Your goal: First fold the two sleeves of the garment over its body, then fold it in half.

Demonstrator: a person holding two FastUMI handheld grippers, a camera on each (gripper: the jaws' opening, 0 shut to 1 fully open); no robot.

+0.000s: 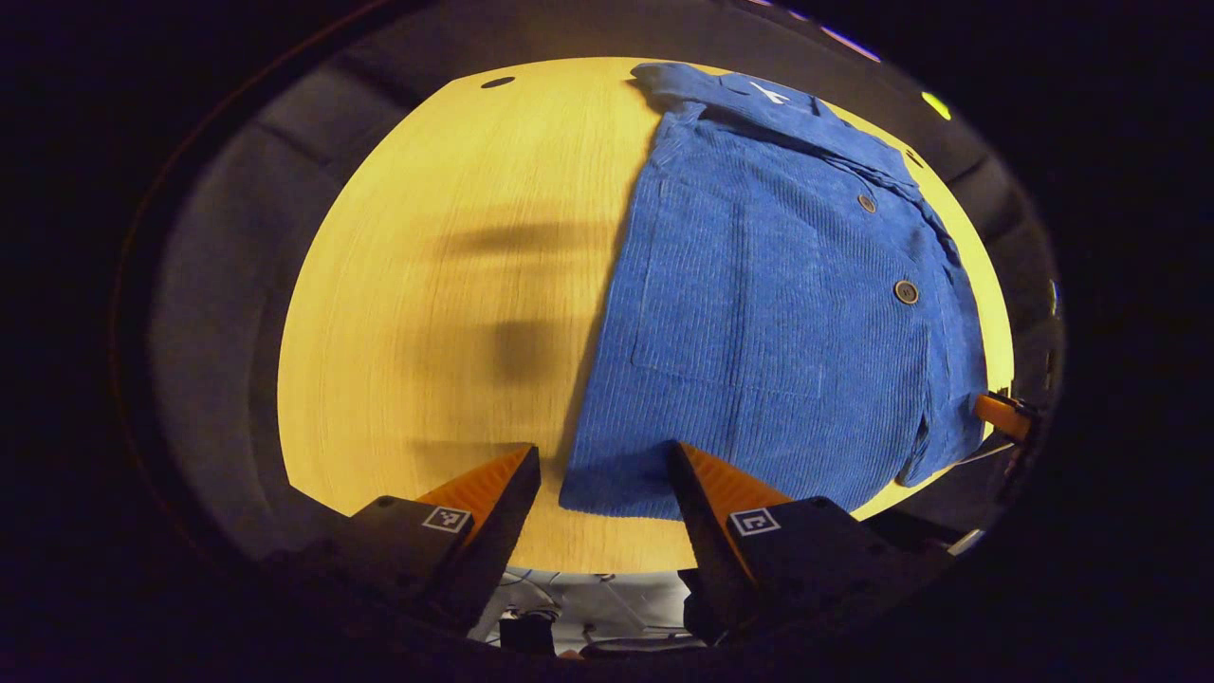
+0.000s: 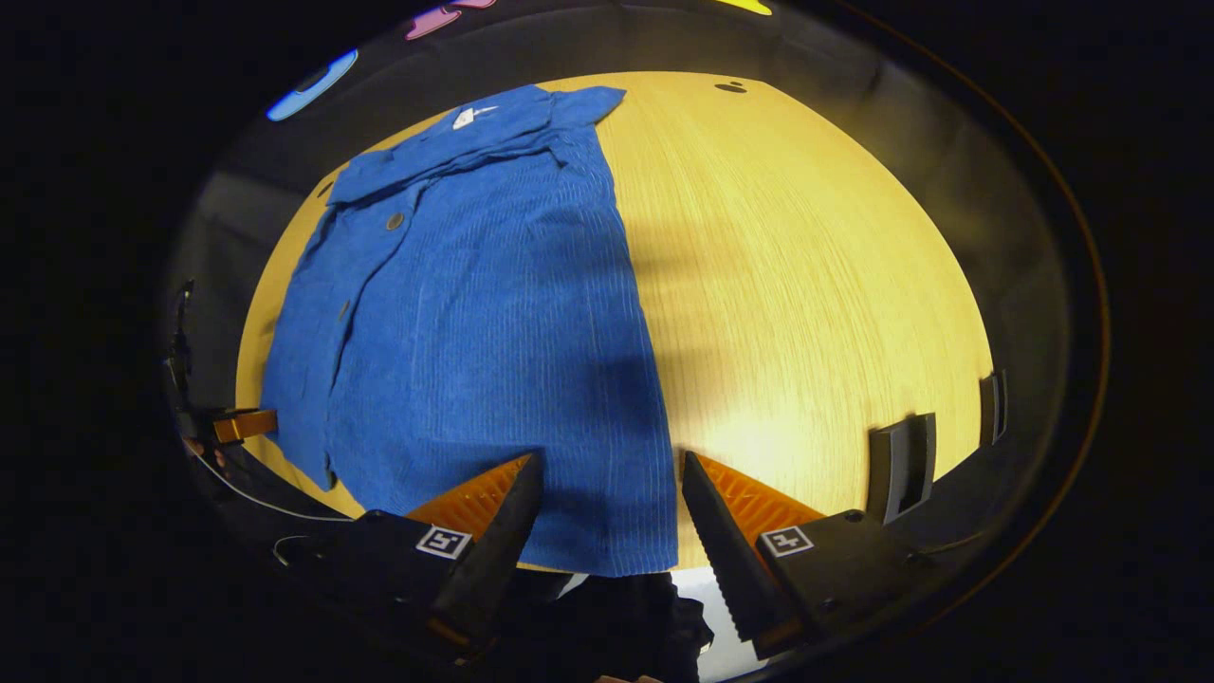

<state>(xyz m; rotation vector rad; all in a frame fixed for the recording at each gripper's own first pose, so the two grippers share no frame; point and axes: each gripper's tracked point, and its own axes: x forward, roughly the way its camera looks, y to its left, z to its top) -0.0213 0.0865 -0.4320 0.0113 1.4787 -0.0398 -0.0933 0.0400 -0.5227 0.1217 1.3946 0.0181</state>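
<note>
Wooden table [image 1: 427, 285], blue corduroy shirt [image 1: 768, 313], white neck label [image 1: 770, 93] unreadable

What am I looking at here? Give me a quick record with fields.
garment: blue corduroy shirt, flat on the table, collar at the far end
sleeves: appear already folded in
table: light wood
left gripper: open, above the shirt's near hem corner, holding nothing
right gripper: open, above the other near hem corner, holding nothing
fold in half: not yet done
</note>
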